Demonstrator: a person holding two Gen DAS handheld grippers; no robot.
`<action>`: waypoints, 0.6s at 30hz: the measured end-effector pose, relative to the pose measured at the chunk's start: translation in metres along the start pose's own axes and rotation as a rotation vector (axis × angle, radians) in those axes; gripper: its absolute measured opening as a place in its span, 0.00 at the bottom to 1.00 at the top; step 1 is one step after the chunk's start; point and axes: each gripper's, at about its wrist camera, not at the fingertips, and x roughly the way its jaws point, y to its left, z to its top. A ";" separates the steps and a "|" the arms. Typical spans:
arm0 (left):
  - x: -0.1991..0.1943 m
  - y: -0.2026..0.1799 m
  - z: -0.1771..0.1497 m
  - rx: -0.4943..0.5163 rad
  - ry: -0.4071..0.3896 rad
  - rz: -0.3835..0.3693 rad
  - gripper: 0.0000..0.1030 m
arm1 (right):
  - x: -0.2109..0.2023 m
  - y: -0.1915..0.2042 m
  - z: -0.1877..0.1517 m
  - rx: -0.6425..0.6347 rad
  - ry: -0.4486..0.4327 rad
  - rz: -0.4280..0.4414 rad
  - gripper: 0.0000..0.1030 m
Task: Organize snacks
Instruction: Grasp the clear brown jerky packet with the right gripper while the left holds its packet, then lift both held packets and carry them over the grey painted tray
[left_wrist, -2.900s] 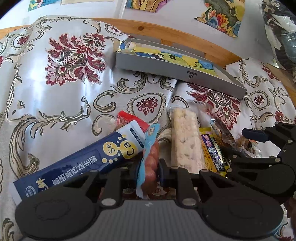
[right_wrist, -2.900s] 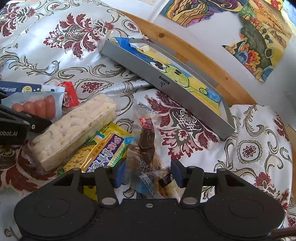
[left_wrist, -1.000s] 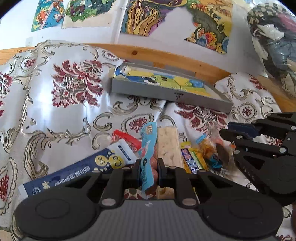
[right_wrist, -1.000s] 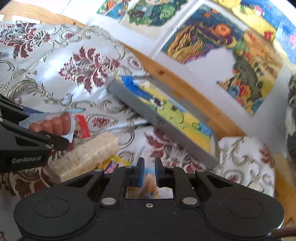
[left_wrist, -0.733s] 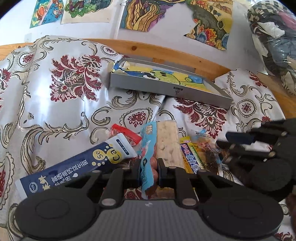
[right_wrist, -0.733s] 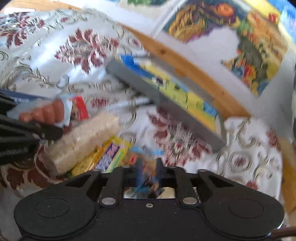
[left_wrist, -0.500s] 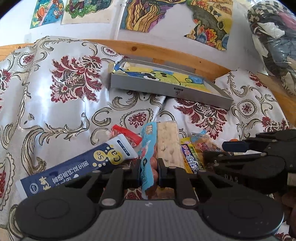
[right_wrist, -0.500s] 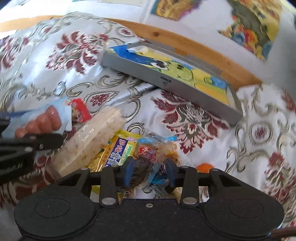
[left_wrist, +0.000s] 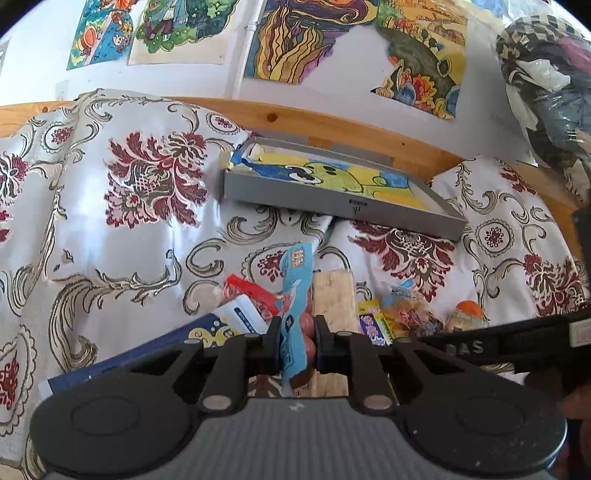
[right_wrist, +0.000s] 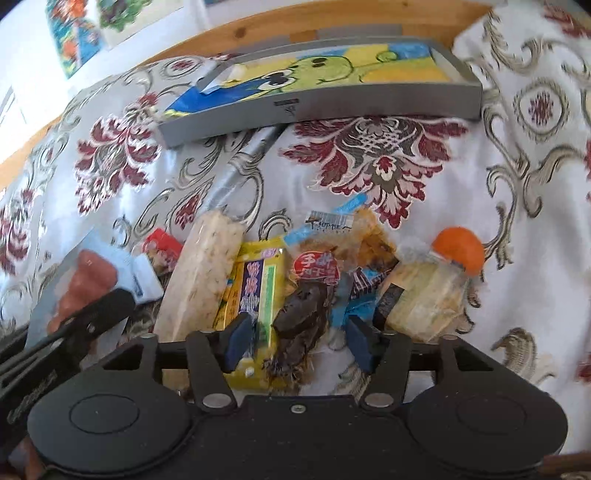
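- your left gripper (left_wrist: 297, 341) is clamped on the sausage pack (left_wrist: 294, 317), raised over the snack pile; the film is thin, so it may slide out on the way to the grey tray (left_wrist: 343, 201).
- your right gripper (right_wrist: 297, 343) is spread wide around the dark dried-meat pouch (right_wrist: 301, 314); closing here could also catch the yellow packet (right_wrist: 258, 291) touching it.
- the rumpled tablecloth (right_wrist: 388, 158) could snag a low fingertip.
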 end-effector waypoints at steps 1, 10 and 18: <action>0.000 -0.001 0.001 -0.001 0.000 0.001 0.17 | 0.004 -0.002 0.002 0.024 -0.001 0.011 0.59; -0.003 -0.008 0.009 -0.004 -0.001 0.008 0.17 | 0.001 0.003 0.005 -0.002 -0.041 0.016 0.45; -0.009 -0.016 0.022 0.008 -0.024 0.034 0.17 | -0.023 0.033 0.000 -0.223 -0.158 -0.049 0.45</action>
